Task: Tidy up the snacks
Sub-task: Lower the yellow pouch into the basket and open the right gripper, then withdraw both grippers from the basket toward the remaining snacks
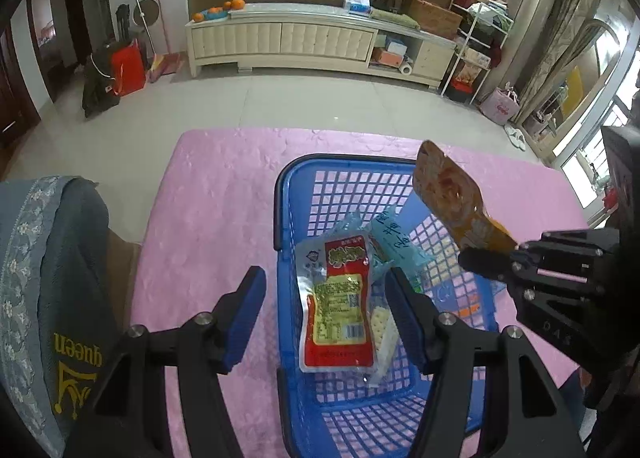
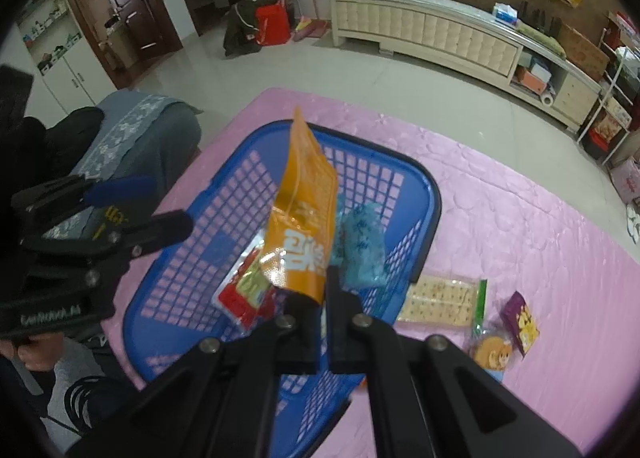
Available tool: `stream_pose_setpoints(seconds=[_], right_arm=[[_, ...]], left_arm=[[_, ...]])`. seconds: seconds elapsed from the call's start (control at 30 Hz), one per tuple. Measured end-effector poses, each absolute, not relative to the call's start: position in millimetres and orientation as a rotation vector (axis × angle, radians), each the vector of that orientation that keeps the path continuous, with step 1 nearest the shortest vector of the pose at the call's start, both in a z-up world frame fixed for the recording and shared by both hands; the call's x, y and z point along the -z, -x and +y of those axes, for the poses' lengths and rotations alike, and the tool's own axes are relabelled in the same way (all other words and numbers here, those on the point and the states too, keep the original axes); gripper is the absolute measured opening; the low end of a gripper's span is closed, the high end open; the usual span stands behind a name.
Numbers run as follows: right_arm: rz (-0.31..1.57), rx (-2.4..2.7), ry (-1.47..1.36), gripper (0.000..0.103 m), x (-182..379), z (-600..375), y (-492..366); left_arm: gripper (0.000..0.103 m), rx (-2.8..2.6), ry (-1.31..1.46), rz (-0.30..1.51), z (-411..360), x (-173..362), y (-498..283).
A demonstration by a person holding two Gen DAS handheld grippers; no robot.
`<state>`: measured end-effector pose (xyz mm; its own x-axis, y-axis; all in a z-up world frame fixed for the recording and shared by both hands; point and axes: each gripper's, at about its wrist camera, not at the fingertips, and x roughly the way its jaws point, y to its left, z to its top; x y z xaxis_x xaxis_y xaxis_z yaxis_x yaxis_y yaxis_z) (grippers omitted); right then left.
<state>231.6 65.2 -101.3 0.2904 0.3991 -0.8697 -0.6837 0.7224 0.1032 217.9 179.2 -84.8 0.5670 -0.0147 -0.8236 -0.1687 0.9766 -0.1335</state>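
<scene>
A blue plastic basket point(image 1: 288, 185) point(image 2: 432, 193) stands on the pink tablecloth point(image 1: 216, 185). In it lie a red-and-yellow snack packet point(image 1: 340, 306) point(image 2: 244, 294) and a light blue packet point(image 1: 396, 242) point(image 2: 362, 246). My left gripper point(image 1: 325, 278) point(image 2: 160, 205) hovers open above the basket's left side, nothing pinched between its blue pads. My right gripper point(image 2: 324, 290) point(image 1: 492, 258) is shut on the bottom edge of an orange snack packet point(image 2: 308, 217) point(image 1: 448, 193), which stands up over the basket.
On the cloth right of the basket lie a cracker pack point(image 2: 436, 298), a round cookie packet point(image 2: 490, 350) and a purple packet point(image 2: 520, 322). A chair with a grey-blue cover point(image 1: 48, 258) stands at the table's left edge. Tiled floor and a long cabinet point(image 1: 304, 37) lie beyond.
</scene>
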Motion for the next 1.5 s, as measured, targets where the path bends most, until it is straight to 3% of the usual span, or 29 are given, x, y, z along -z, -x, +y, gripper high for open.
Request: stream_pose_setpoints(seconds=[0.07, 0.13, 0.17, 0.2, 0.23, 0.27, 1.23, 1.5], right_arm=[[1.037, -0.712, 0.336, 0.004, 104, 69, -239], [1.016, -0.683, 0.355, 0.012, 107, 72, -245], [1.014, -0.66, 0.368, 0.036, 109, 71, -247], [1.01, -0.639, 0.377, 0.072, 111, 70, -248], [1.008, -0.633, 0.374, 0.086, 112, 68, -250], [0.997, -0.631, 0.357, 0.093, 111, 65, -248], [0.927, -0.625, 0.244, 0.096, 44, -22, -174], [0.92, -0.615, 0.204, 0.097, 44, -65, -165]], left_arm=[[0.06, -0.093, 0.207, 0.973, 182, 90, -224], [0.06, -0.094, 0.213, 0.98, 185, 94, -227], [0.06, -0.095, 0.216, 0.986, 186, 97, -228], [0.06, -0.096, 0.218, 0.991, 186, 99, -228], [0.06, -0.097, 0.22, 0.994, 186, 100, -228], [0.06, -0.098, 0.223, 0.997, 185, 101, -226], [0.06, -0.052, 0.161, 0.916, 106, 39, -153], [0.075, -0.043, 0.13, 0.896, 66, 34, -146]])
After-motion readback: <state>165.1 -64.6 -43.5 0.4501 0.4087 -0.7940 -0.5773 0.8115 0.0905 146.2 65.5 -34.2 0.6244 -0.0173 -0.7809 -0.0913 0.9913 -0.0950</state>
